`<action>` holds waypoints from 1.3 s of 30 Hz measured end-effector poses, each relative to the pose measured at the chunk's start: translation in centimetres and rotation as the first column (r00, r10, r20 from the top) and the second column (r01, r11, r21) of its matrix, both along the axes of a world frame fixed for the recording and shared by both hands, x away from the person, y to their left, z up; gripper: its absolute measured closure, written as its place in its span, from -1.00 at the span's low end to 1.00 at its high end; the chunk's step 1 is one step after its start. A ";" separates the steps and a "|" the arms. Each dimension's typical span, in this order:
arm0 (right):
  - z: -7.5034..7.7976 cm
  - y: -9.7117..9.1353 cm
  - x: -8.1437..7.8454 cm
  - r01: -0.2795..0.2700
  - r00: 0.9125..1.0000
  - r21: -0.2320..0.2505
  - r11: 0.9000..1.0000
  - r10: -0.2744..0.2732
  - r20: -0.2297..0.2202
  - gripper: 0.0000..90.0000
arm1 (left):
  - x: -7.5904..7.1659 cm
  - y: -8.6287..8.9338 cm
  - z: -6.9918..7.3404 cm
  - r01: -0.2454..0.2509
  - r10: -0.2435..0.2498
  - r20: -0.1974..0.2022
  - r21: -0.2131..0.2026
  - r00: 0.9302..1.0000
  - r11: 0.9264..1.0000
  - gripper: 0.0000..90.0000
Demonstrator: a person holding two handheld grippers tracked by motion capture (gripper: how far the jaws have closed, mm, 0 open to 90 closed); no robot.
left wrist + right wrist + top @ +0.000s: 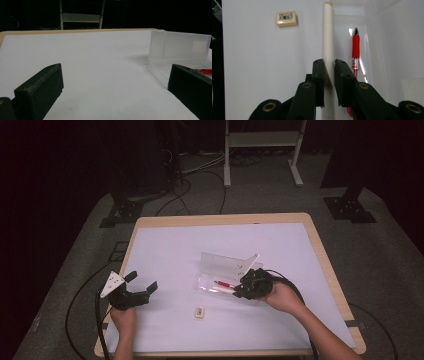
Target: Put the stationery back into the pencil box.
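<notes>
Beside the right gripper [329,68], an open clear plastic case [227,265] lies on the table [175,255], a red pen [355,47] inside. Its jaws pinch a white pen [328,37]. Left gripper [142,285] jaws stand spread, empty, an eraser [200,311] between both grippers.
</notes>
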State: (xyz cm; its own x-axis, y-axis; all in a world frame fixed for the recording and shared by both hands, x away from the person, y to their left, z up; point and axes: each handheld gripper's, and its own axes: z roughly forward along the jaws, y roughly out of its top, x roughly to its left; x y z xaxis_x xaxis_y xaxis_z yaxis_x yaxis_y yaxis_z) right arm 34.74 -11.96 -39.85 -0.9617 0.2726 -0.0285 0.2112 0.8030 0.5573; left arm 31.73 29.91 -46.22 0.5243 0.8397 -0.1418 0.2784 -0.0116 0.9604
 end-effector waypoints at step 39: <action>-2.7 0.8 2.9 0.032 0.998 -0.051 0.998 -0.035 -0.059 0.73 | 0.0 0.0 0.0 0.000 0.000 0.000 -0.002 1.000 1.000 -1.00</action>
